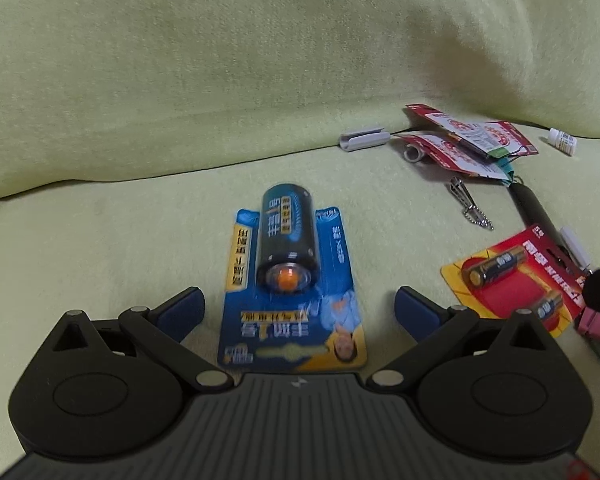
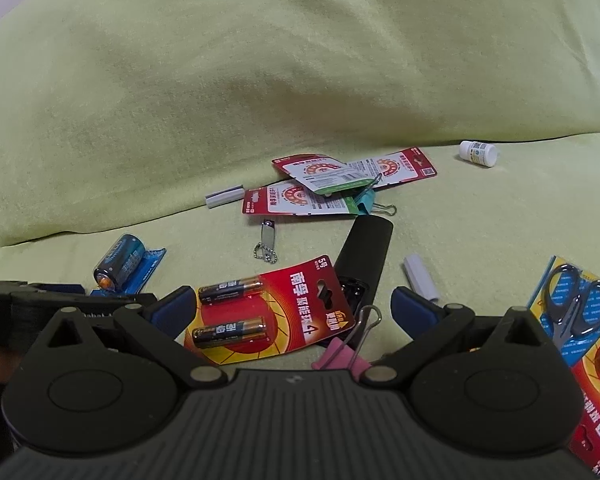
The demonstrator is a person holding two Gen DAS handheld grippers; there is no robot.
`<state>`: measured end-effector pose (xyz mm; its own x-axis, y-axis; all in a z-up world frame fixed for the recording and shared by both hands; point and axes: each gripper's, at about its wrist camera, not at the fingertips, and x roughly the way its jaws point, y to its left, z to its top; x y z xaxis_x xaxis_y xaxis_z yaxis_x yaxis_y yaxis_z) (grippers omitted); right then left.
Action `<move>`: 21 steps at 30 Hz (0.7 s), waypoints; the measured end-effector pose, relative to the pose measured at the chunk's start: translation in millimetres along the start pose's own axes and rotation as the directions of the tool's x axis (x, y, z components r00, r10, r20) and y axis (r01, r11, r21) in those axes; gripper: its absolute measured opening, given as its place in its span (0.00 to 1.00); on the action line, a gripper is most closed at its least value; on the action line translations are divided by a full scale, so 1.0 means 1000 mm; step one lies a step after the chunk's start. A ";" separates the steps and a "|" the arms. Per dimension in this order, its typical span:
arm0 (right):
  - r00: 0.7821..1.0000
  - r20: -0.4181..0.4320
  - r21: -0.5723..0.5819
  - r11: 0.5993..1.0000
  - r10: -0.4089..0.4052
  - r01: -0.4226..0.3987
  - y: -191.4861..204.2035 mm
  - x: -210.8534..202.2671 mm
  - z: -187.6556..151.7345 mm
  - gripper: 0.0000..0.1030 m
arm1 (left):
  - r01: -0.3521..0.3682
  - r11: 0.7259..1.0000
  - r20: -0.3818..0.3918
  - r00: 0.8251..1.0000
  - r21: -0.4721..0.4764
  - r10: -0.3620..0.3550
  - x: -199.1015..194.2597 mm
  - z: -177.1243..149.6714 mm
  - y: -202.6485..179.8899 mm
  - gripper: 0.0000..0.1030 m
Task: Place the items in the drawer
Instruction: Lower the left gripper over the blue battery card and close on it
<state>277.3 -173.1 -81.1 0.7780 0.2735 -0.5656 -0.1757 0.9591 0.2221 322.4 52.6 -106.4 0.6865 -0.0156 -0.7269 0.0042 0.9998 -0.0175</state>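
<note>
Fuzzy green cloth (image 1: 140,240), cylindrical battery (image 1: 286,236)

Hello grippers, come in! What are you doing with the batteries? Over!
Left gripper open, straddling blue battery pack. Right gripper open over red battery pack. Nothing gripped yet. Pink binder clip beside red pack; no drawer in view.

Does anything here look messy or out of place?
Yes: small items lie scattered on the green cloth. Two red-and-white cards overlap crookedly, and a black cylinder lies partly under the red two-battery pack.
</note>
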 end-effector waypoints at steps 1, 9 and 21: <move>1.000 -0.001 0.000 1.000 0.001 -0.001 0.000 0.000 0.000 1.00 | 0.008 1.000 -0.002 1.000 0.005 -0.008 0.001 0.001 0.001 0.99; 1.000 -0.005 0.001 1.000 0.008 -0.008 0.001 0.001 0.001 1.00 | 0.053 0.998 0.005 0.999 0.028 -0.053 0.004 0.004 0.010 0.92; 1.000 0.002 0.004 1.000 0.001 -0.001 -0.002 -0.003 0.000 1.00 | 0.063 0.997 0.009 0.998 0.054 -0.063 -0.001 0.005 0.011 0.74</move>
<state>275.3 -175.5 -79.3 0.7794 0.2740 -0.5635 -0.1738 0.9586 0.2256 325.6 63.1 -102.8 0.6917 -0.0789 -0.7179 0.0863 0.9959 -0.0263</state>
